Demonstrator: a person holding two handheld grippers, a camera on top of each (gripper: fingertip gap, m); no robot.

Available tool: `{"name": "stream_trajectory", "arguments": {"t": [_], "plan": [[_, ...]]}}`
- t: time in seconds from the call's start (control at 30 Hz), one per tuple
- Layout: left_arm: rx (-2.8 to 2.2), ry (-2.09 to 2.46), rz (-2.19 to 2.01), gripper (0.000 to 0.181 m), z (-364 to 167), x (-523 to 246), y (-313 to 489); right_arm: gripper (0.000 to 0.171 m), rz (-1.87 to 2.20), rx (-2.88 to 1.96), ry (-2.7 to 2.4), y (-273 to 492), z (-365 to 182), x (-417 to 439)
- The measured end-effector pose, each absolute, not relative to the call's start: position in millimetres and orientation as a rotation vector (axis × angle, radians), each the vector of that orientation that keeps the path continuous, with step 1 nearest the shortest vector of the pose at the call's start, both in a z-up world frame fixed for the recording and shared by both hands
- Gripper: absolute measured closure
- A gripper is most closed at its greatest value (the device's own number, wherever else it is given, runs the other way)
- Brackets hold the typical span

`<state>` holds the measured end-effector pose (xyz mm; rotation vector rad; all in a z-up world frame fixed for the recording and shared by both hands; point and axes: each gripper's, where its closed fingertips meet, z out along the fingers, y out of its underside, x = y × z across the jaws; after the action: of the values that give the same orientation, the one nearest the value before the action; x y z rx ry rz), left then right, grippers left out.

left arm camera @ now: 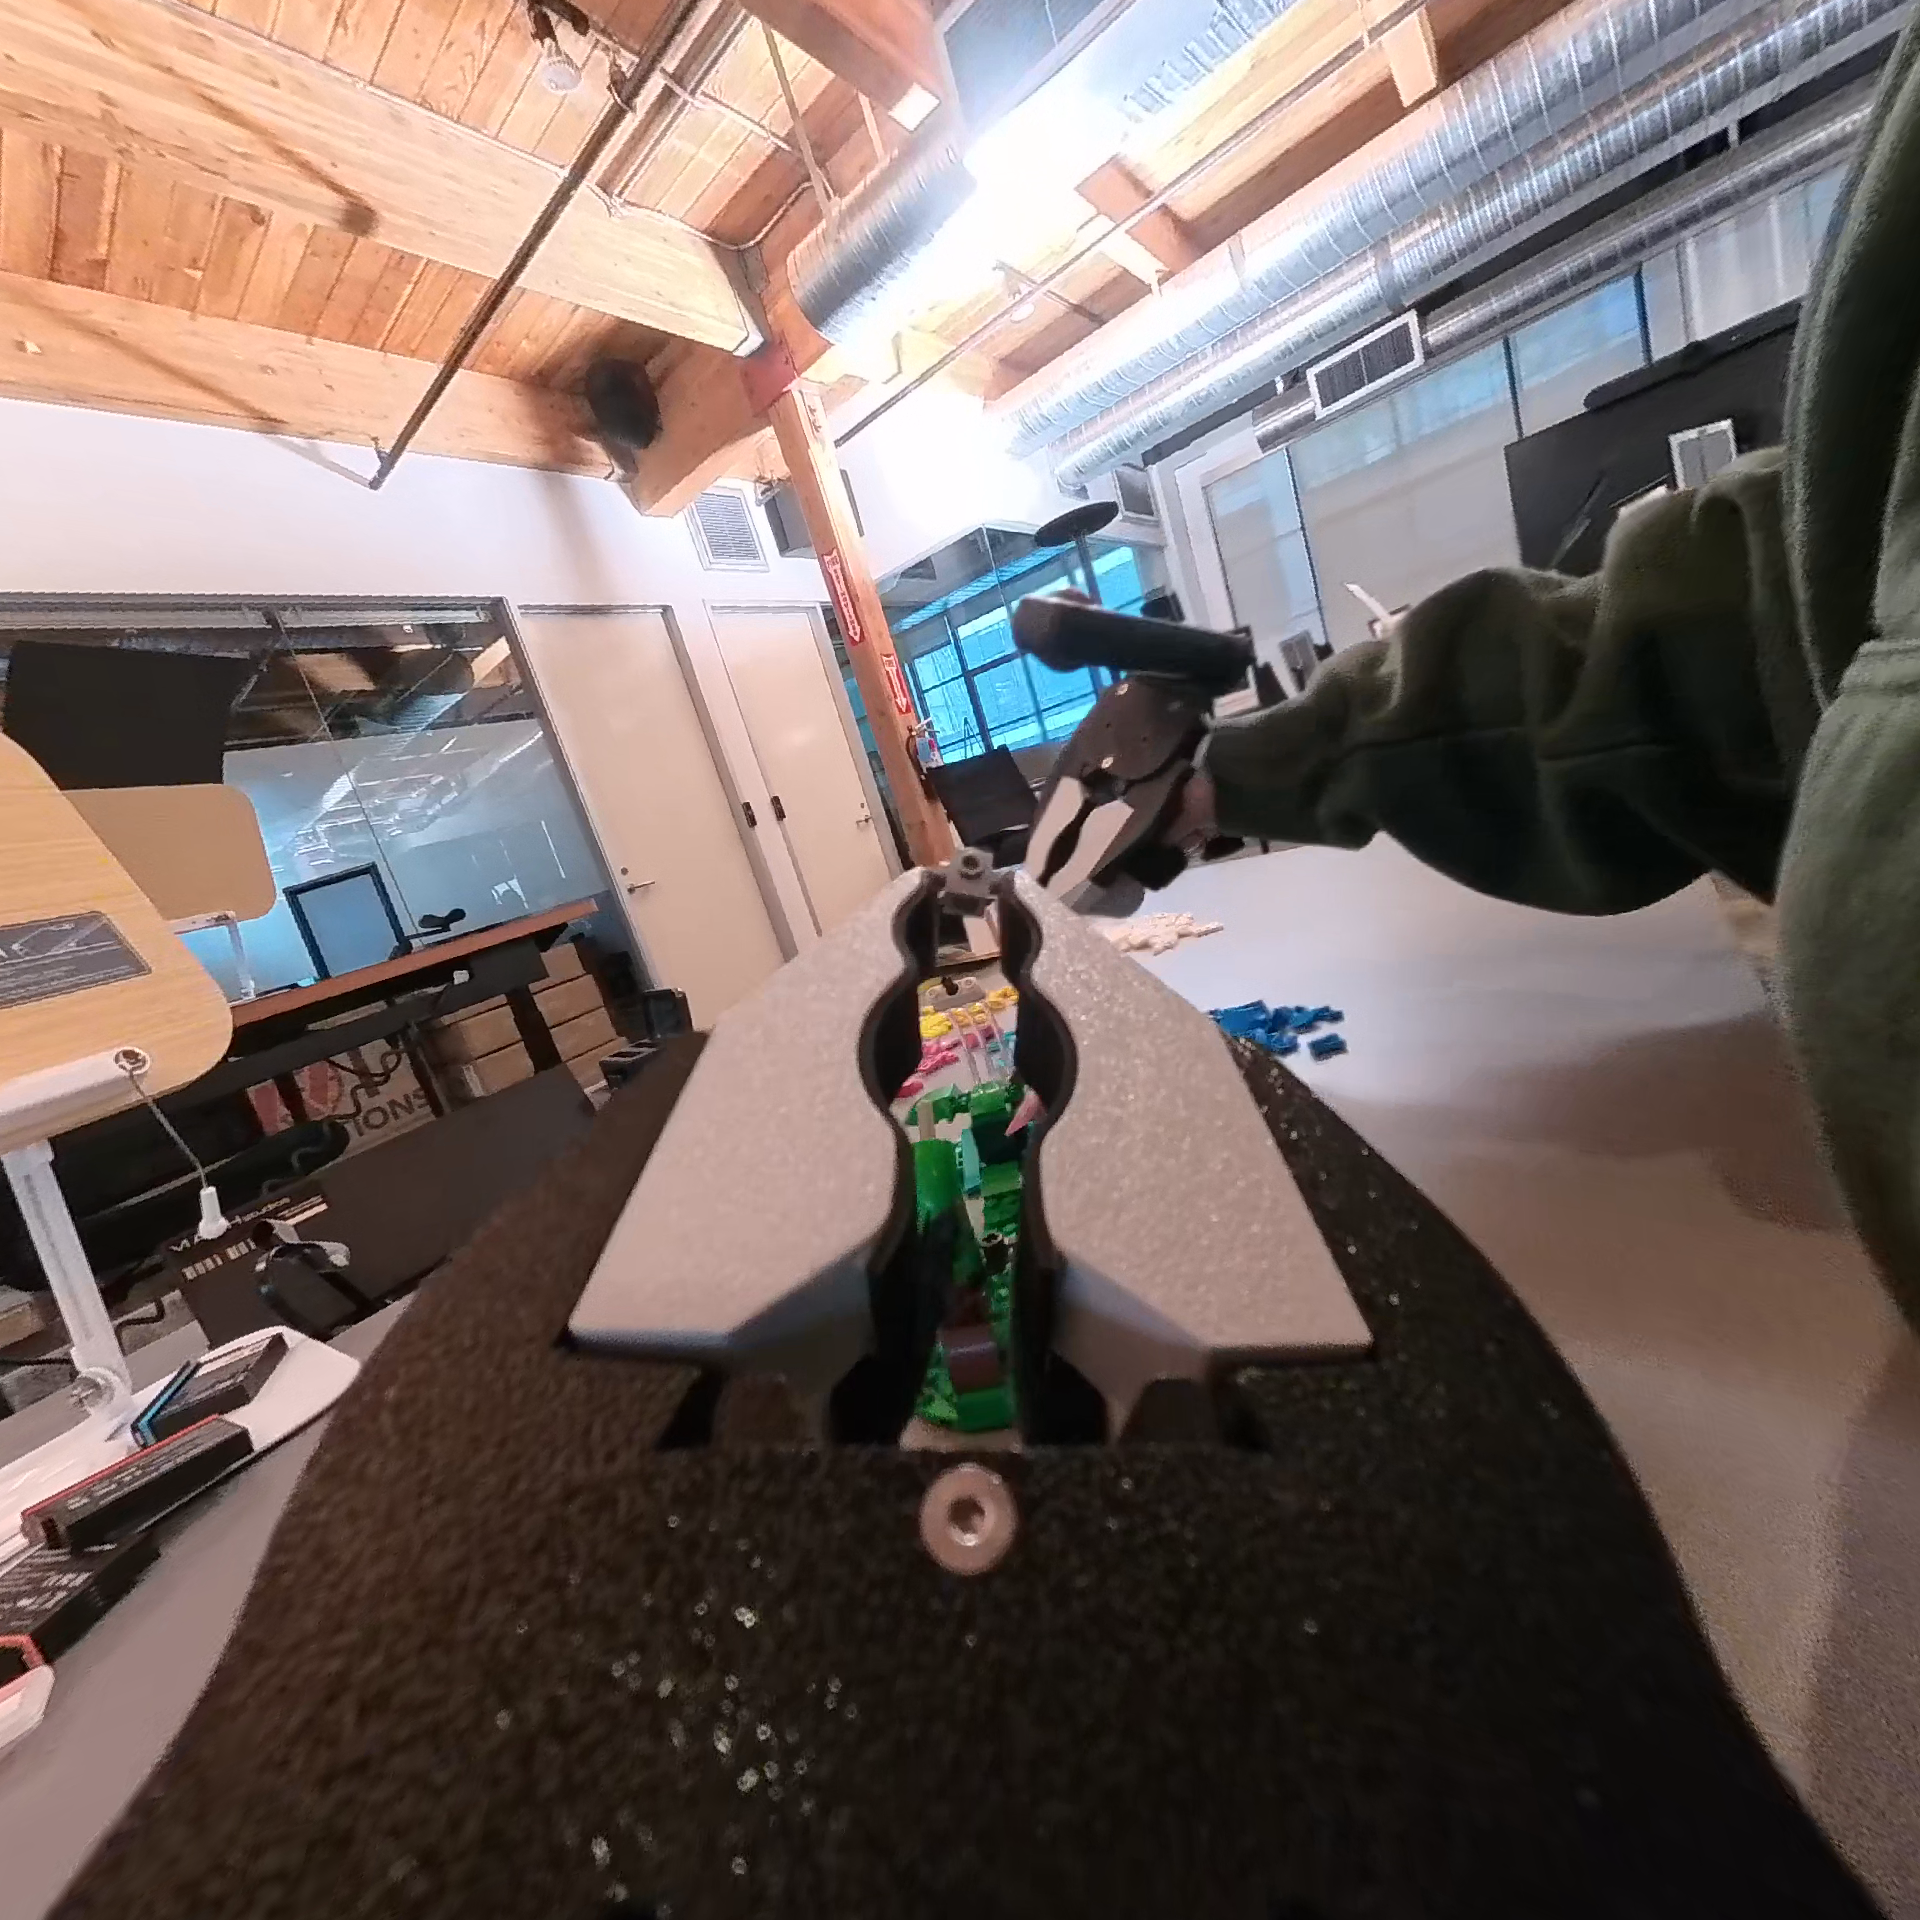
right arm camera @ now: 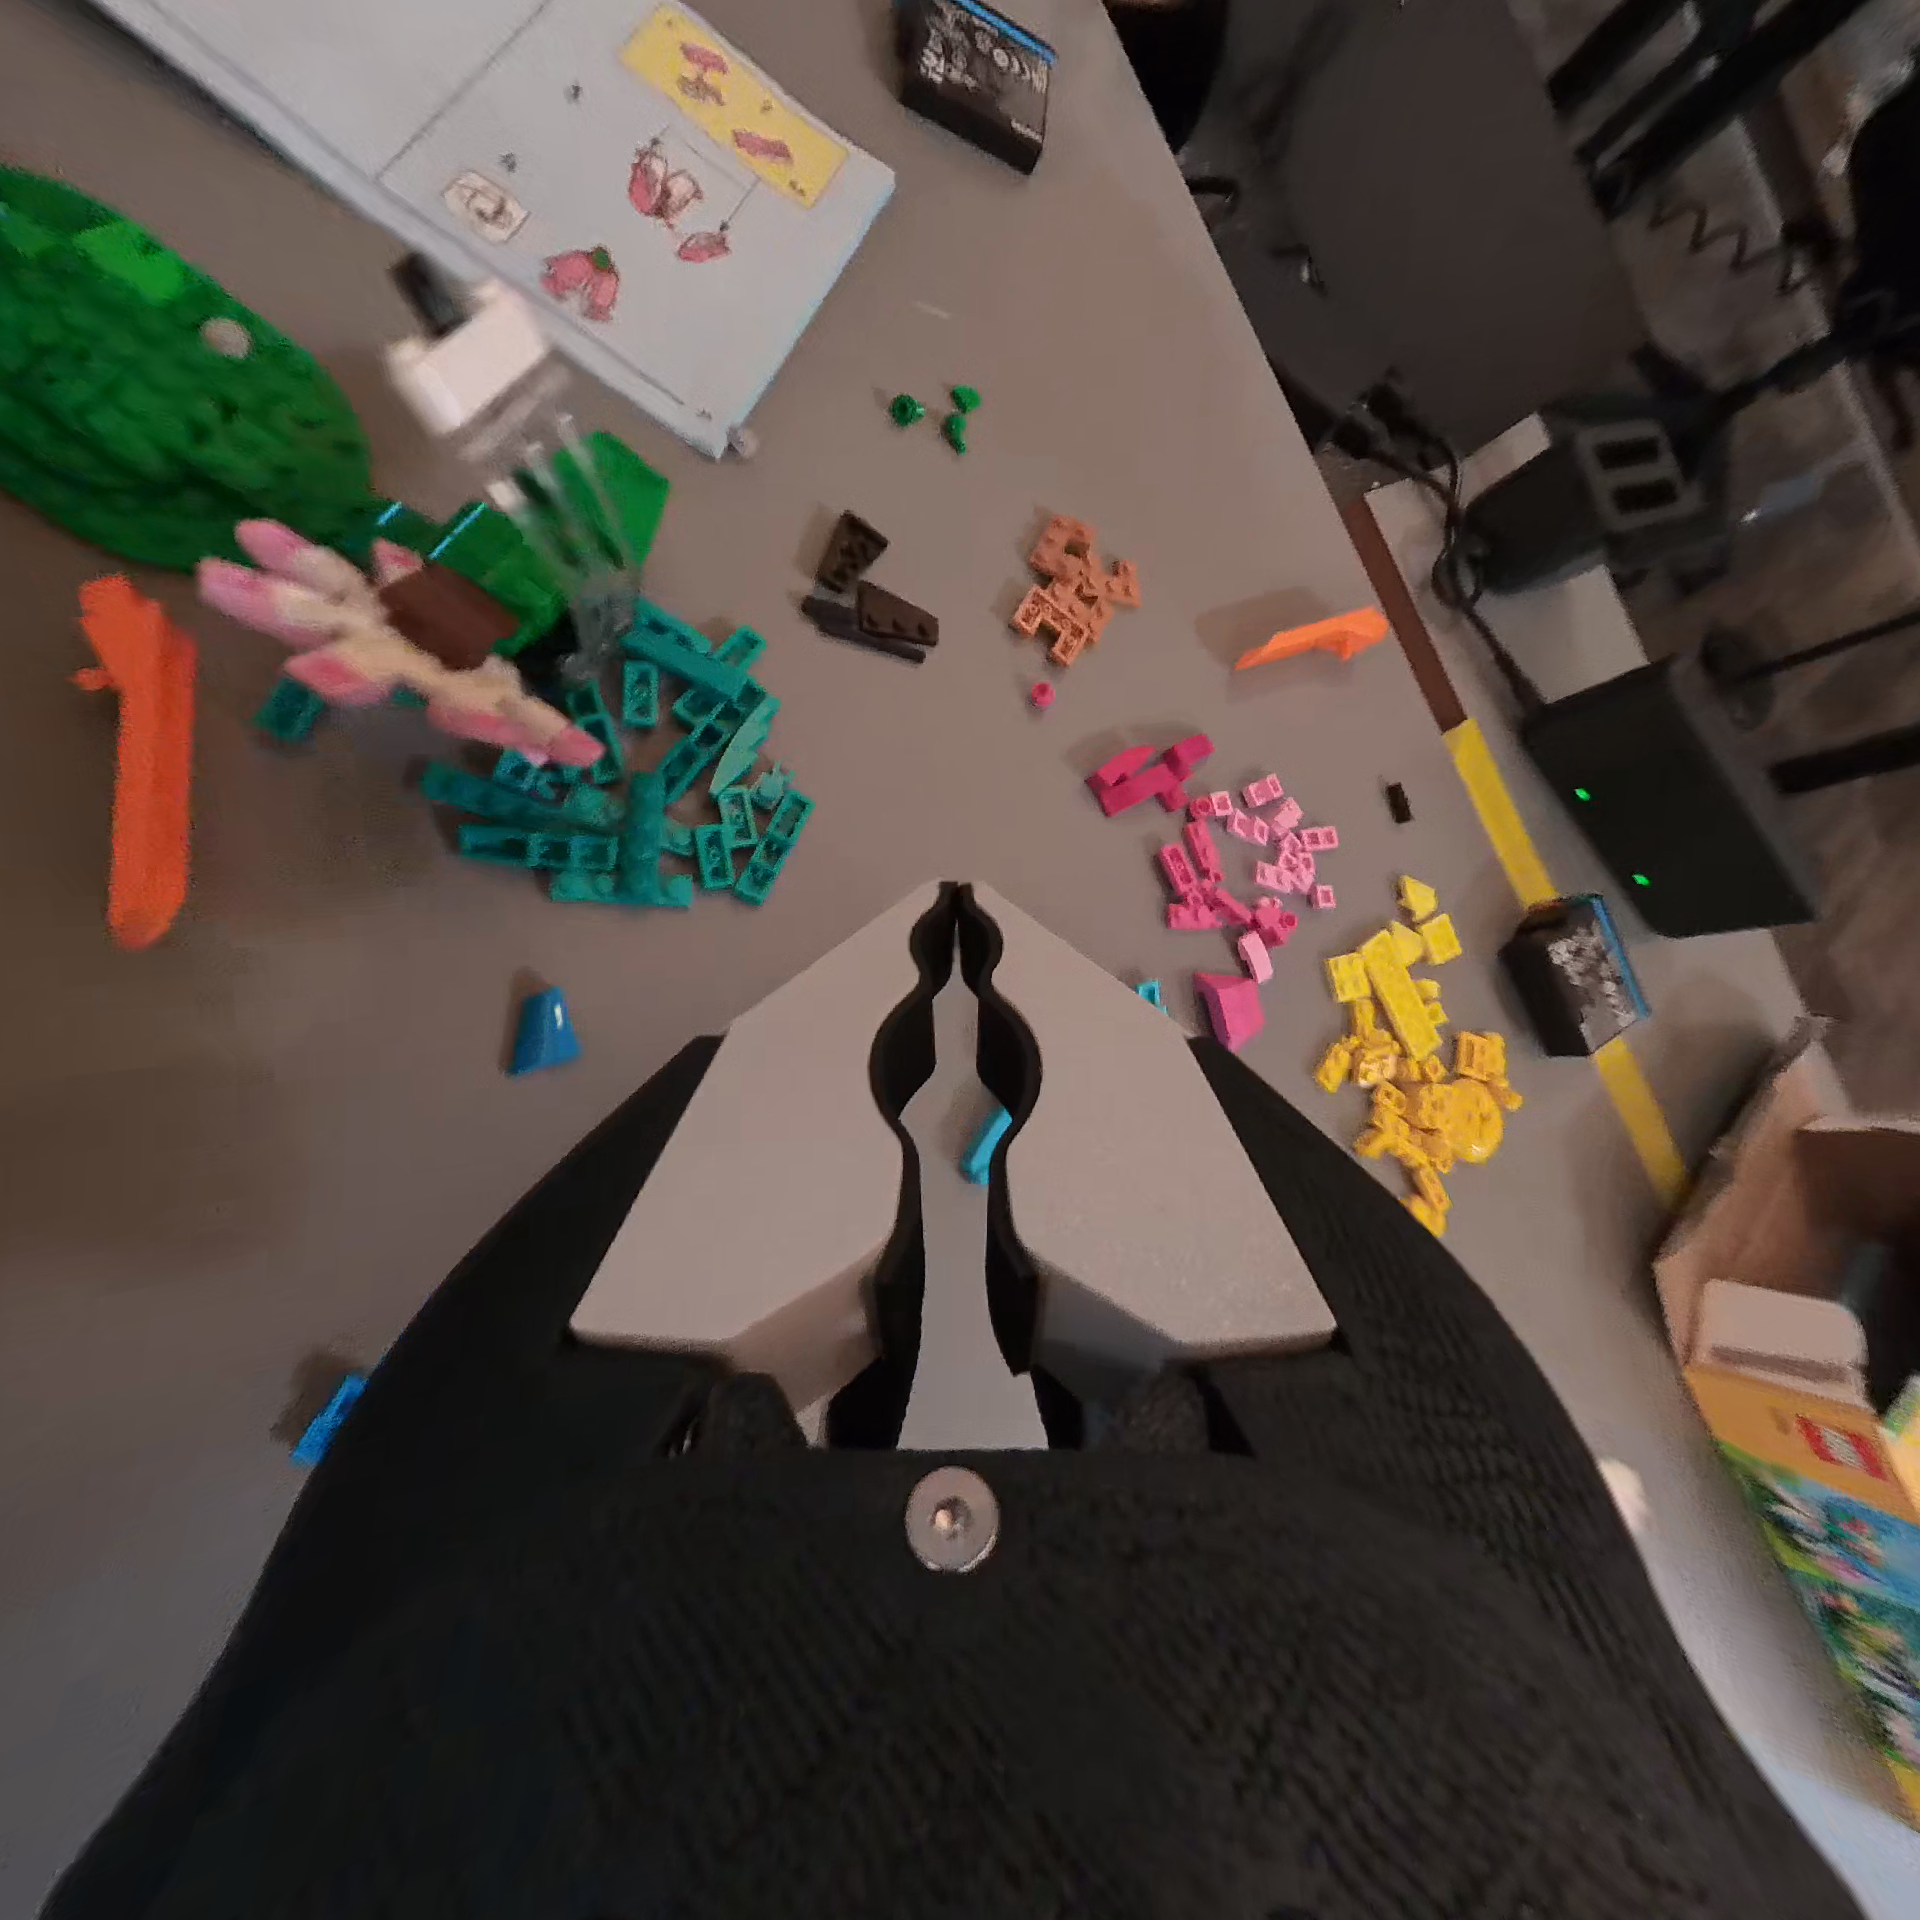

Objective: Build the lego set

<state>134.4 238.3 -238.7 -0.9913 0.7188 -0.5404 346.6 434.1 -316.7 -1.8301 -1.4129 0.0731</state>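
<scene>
Left wrist view: the left gripper (left arm camera: 971, 883) is raised off the table (left arm camera: 1455, 1039), its tips pinching a small grey piece (left arm camera: 971, 878) at 12 o'clock of its own fingers. Through the gap between the fingers, the green build (left arm camera: 966, 1226) lies below on the table. At 2 o'clock the right gripper (left arm camera: 1060, 883), held by a green-sleeved arm (left arm camera: 1507, 748), hangs just beside the grey piece; whether they touch cannot be told. A blue pile (left arm camera: 1278, 1023) lies at 3 o'clock.

Right wrist view: the right gripper (right arm camera: 954, 889) points down at the table (right arm camera: 987, 312), tips pressed together with nothing visible between them. At 10 o'clock sits the green leaf build (right arm camera: 156, 416), with an orange piece (right arm camera: 145, 758) at 9 o'clock and a blurred pink flower assembly (right arm camera: 384, 644) just beside it. The teal pile (right arm camera: 655, 769) lies at 11 o'clock. The instruction booklet (right arm camera: 582, 177) lies at 12 o'clock. Black pieces (right arm camera: 868, 603) and tan pieces (right arm camera: 1075, 587) lie at 12 to 1 o'clock. Pink pile (right arm camera: 1247, 852) and yellow pile (right arm camera: 1413, 1060) lie at 2 to 3 o'clock.
</scene>
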Motion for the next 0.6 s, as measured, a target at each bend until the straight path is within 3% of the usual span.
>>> {"name": "stream_trajectory", "arguments": {"t": [0.6], "plan": [[-1.025, 0.726, -0.551, 0.173, -239.4, 133.1, 240.6, 0.158, 0.447, -2.115, -1.255, 528.0, -386.4, 290.8]]}}
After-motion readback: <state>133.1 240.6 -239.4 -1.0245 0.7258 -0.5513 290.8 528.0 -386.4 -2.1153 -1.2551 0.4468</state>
